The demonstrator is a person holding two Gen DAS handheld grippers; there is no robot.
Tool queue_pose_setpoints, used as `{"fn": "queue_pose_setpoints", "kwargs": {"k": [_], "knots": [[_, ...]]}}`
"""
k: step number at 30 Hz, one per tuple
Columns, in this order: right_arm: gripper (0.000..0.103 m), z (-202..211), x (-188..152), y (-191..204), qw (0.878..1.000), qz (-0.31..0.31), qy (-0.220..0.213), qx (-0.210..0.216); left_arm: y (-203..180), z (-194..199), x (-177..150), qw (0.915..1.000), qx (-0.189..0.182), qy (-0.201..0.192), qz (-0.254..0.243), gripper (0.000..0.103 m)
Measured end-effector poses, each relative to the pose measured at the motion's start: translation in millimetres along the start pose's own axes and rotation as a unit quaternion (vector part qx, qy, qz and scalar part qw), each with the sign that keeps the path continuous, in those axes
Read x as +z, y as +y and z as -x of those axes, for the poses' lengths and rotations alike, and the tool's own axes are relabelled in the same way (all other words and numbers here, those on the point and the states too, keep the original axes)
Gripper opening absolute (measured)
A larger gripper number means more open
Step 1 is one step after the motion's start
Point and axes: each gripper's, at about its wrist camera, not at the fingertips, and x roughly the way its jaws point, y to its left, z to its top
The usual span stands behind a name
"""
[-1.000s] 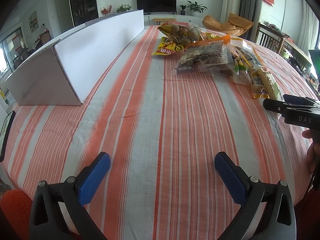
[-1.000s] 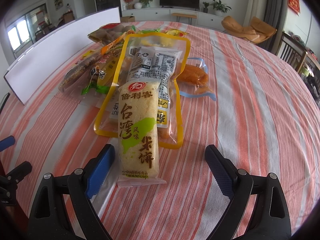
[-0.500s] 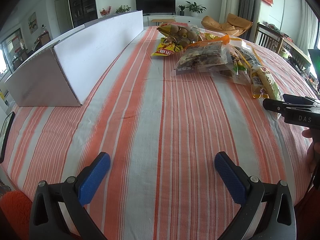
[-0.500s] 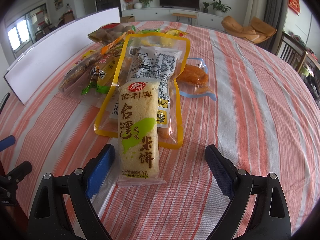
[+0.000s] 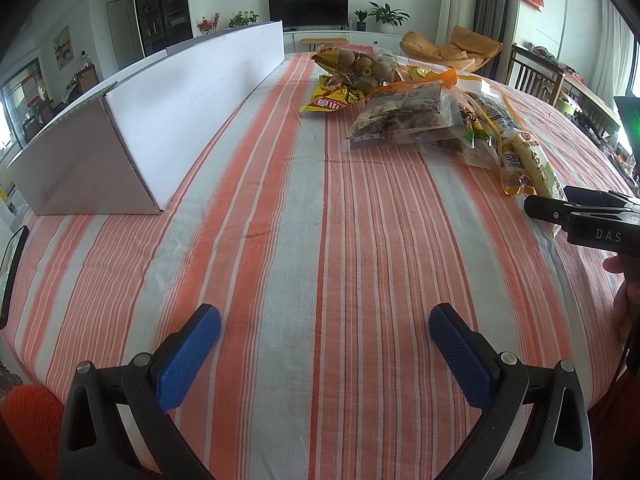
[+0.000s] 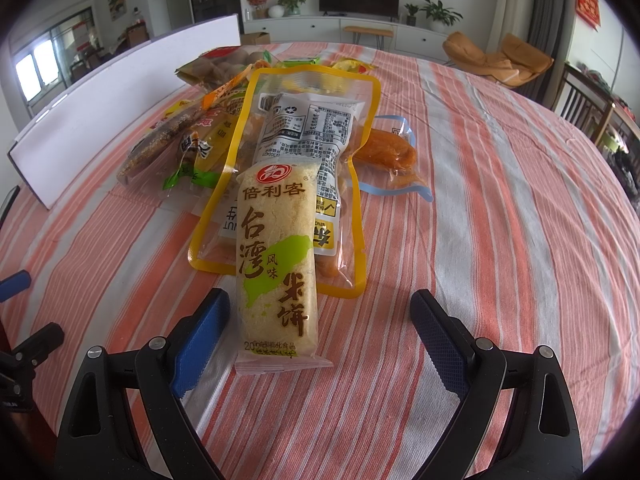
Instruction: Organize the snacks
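Both claws spread, unmoved since before, right claw (image 6: 320,320) straddling rice cracker pack (image 6: 276,264), left claw (image 5: 324,340) empty

The right gripper (image 6: 320,336) gapes around the rice cracker packet's (image 6: 276,264) near end.

Soft, even daylight; sharp centre; fisheye bending, dark corners.

Rice cake packet (image 6: 276,256): long, pale yellow, green patch and brown characters, sealed, lying flat. Its far end overlaps the yellow-rimmed clear pouch (image 6: 308,136), which lies flat just behind it. Orange snack pouch (image 6: 386,152), blue-edged, is beside the yellow-rimmed pouch, to its right. Brown and green packets (image 6: 180,148) are heaped at its left. Bag of round brown snacks (image 5: 360,62) is furthest back.
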Motion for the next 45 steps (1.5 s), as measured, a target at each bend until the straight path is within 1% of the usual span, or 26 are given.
{"fn": "queue_pose_setpoints", "kwargs": {"k": [7, 11, 14, 15, 17, 18, 19, 21, 24, 25, 27, 28, 29, 31, 32, 34, 35, 36, 37, 38, 39, 40, 43, 44, 45], "knots": [[0.094, 0.0, 0.0, 0.0, 1.000, 0.000, 0.000, 0.000, 0.6, -0.2, -0.1, 1.0000, -0.002, 0.002, -0.001, 0.103], [0.094, 0.0, -0.1, 0.0, 1.000, 0.000, 0.000, 0.000, 5.7, -2.2, 5.4, 0.9993, -0.025, 0.024, -0.012, 0.103], [0.094, 0.0, -0.1, 0.0, 1.000, 0.000, 0.000, 0.000, 18.4, 1.0, 9.1, 0.9972, -0.067, 0.024, 0.022, 0.103], [0.094, 0.0, -0.1, 0.0, 1.000, 0.000, 0.000, 0.000, 23.4, 2.1, 11.3, 0.9949, -0.091, 0.024, 0.038, 0.103], [0.094, 0.0, -0.1, 0.0, 1.000, 0.000, 0.000, 0.000, 27.3, 2.2, 14.9, 0.9904, -0.124, 0.028, 0.053, 0.103], [0.094, 0.2, -0.1, -0.3, 1.000, 0.000, 0.000, 0.000, 28.9, 1.3, 19.8, 0.9868, -0.145, 0.033, 0.062, 0.103], [0.094, 0.1, -0.1, -0.1, 1.000, 0.000, 0.000, 0.000, 29.4, 1.1, 24.8, 0.9847, -0.157, 0.035, 0.066, 0.103], [0.094, 0.2, -0.1, -0.2, 1.000, 0.000, 0.000, 0.000, 27.0, 3.1, 41.0, 0.9823, -0.174, 0.030, 0.062, 0.103], [0.094, 0.0, -0.1, 0.0, 1.000, 0.000, 0.000, 0.000, 18.2, 9.1, 80.0, 0.9818, -0.186, 0.007, 0.036, 0.103], [0.094, 0.1, -0.1, -0.1, 1.000, 0.000, 0.000, 0.000, 13.5, 5.7, 97.6, 0.9804, -0.196, 0.004, 0.022, 0.103], [0.094, 0.3, -0.2, -0.3, 1.000, 0.000, 0.000, 0.000, 6.7, -9.5, 127.4, 0.9770, -0.213, 0.010, 0.006, 0.103], [0.094, 0.1, -0.2, -0.1, 1.000, 0.000, 0.000, 0.000, 3.8, -21.3, 140.3, 0.9736, -0.227, 0.023, 0.003, 0.103], [0.094, 0.1, -0.1, -0.1, 1.000, 0.000, 0.000, 0.000, -0.1, -39.1, 153.3, 0.9670, -0.250, 0.047, 0.002, 0.103], [0.094, 0.2, -0.2, -0.1, 1.000, 0.000, 0.000, 0.000, -7.6, -70.0, 166.9, 0.9574, -0.274, 0.090, 0.004, 0.103], [0.094, 0.2, -0.3, -0.1, 1.000, 0.000, 0.000, 0.000, -12.1, -83.0, 171.5, 0.9578, -0.268, 0.103, 0.002, 0.103], [0.094, 0.3, -0.3, -0.1, 1.000, -0.001, 0.000, 0.000, -17.5, -96.8, 175.5, 0.9631, -0.246, 0.109, 0.000, 0.102], [0.094, 0.4, -0.4, -0.1, 1.000, -0.001, 0.000, 0.000, -16.9, -102.1, 176.3, 0.9660, -0.235, 0.107, 0.007, 0.097], [0.094, 0.4, -0.4, -0.1, 1.000, -0.001, 0.000, 0.000, -14.5, -105.4, 175.3, 0.9645, -0.242, 0.104, 0.016, 0.085], [0.094, 0.5, -0.5, -0.1, 1.000, -0.001, 0.000, 0.001, -10.0, -106.8, 174.0, 0.9608, -0.256, 0.102, 0.032, 0.082], [0.094, 0.6, -0.5, -0.2, 1.000, -0.001, 0.000, 0.001, -4.8, -104.7, 172.7, 0.9618, -0.253, 0.096, 0.040, 0.074], [0.094, 0.7, -0.6, -0.4, 1.000, -0.001, 0.000, 0.001, -0.7, -99.6, 169.5, 0.9616, -0.256, 0.092, 0.039, 0.071], [0.094, -0.3, 0.2, 0.1, 1.000, -0.001, 0.000, 0.001, 2.3, -94.5, 165.7, 0.9627, -0.253, 0.090, 0.035, 0.071], [0.094, -0.2, 0.3, -0.2, 1.000, -0.001, 0.000, 0.001, 15.1, -69.1, 138.3, 0.9719, -0.217, 0.089, 0.025, 0.070], [0.094, -0.2, 0.3, -0.2, 1.000, -0.001, 0.000, 0.001, 21.1, -59.2, 126.0, 0.9751, -0.201, 0.091, 0.023, 0.070], [0.094, -0.2, 0.3, -0.2, 1.000, -0.001, 0.000, 0.001, 27.6, -44.8, 111.6, 0.9795, -0.177, 0.094, 0.020, 0.070]]}}
